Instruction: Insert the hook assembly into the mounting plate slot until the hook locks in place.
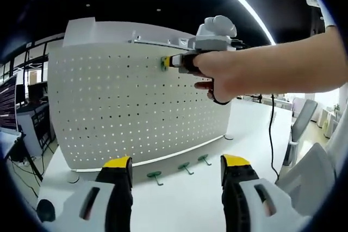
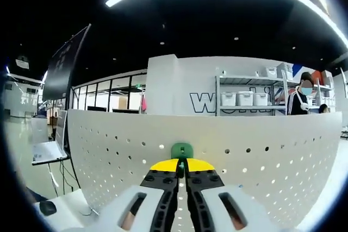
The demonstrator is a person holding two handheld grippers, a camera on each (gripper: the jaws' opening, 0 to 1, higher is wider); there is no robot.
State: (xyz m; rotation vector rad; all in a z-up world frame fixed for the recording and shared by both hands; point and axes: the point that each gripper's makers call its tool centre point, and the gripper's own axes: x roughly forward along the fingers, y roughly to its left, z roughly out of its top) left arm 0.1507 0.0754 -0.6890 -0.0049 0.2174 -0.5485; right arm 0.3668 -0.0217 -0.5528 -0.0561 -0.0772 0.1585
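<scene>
White pegboard (image 1: 136, 107) stands upright on the table (image 1: 185, 199), ahead of both grippers. Left gripper (image 1: 176, 169) held low before it, jaws spread wide, nothing between them. Right gripper (image 2: 182, 168) up against the board near its top edge, jaws clenched on a green hook (image 2: 181, 150) pressed to the holes. Three more green hooks (image 1: 186, 168) lie on the table just beyond the left jaws.

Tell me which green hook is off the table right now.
The green hook pinched in the right tool, pressed against the pegboard. The other three hooks lie on the table.
</scene>
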